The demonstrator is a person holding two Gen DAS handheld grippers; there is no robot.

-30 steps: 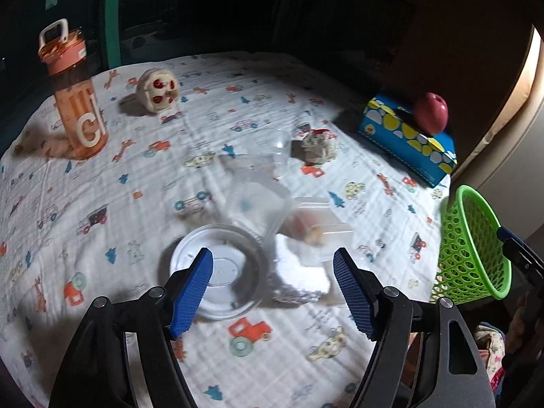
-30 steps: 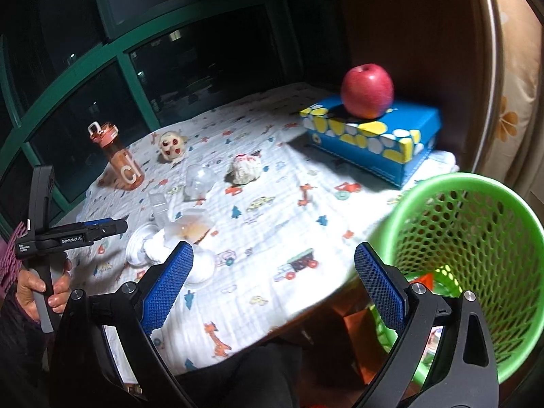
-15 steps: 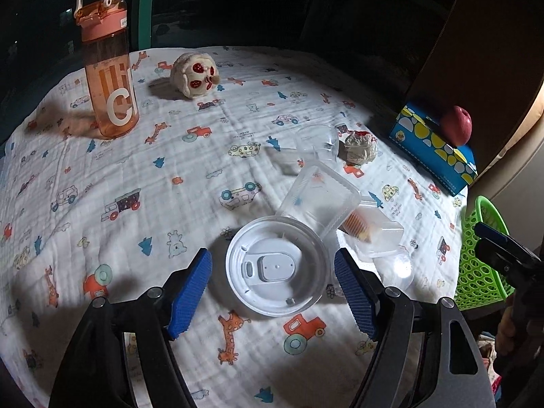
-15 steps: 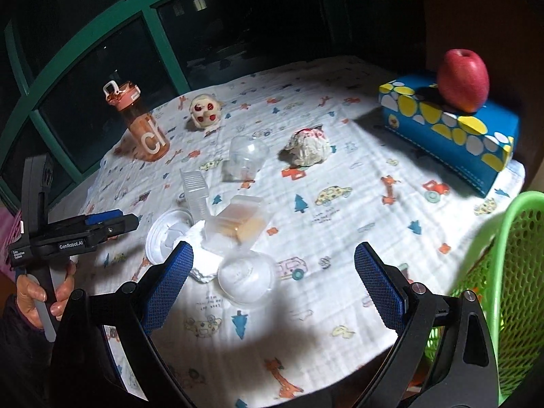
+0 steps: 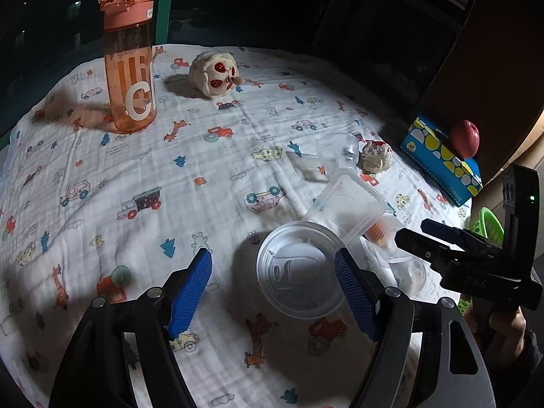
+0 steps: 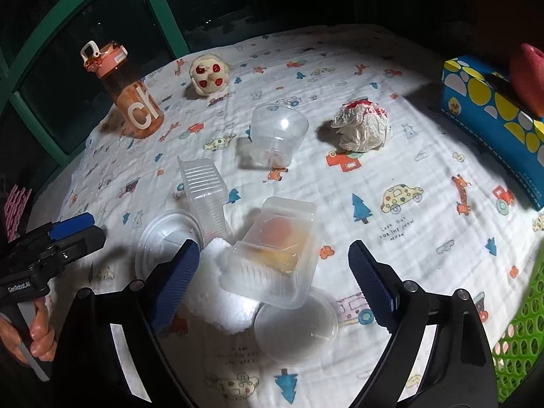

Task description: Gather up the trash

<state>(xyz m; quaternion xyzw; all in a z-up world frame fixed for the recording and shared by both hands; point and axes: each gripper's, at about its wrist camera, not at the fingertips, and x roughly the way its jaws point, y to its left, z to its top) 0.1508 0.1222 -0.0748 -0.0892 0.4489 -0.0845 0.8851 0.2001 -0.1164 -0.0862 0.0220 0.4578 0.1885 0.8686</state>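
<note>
A pile of clear plastic trash lies on the printed tablecloth [image 5: 142, 176]. My left gripper [image 5: 272, 265] is open, and a round lid [image 5: 299, 272] lies on the cloth between its fingers, close to the right one. My right gripper [image 6: 273, 250] is open and its jaws are closing. A clear clamshell box [image 6: 282, 234] with orange residue sits between them, untouched by the pads. Around it lie a white foam piece [image 6: 221, 292], a small round lid [image 6: 295, 326], a ribbed tub [image 6: 204, 193], a tipped cup [image 6: 277, 136] and a crumpled paper ball [image 6: 362, 127].
A green mesh basket [image 6: 520, 333] hangs off the table's right edge. An orange water bottle [image 5: 129, 68] and a pale toy [image 5: 216, 73] with red spots stand at the back. A blue tissue box [image 6: 493, 119] carries a red apple [image 6: 528, 74].
Both grippers have closed in on the trash pile. The right one swung away from the basket and dropped over the clamshell box, its jaws a little narrower. The left slid leftward past the round lid.
</note>
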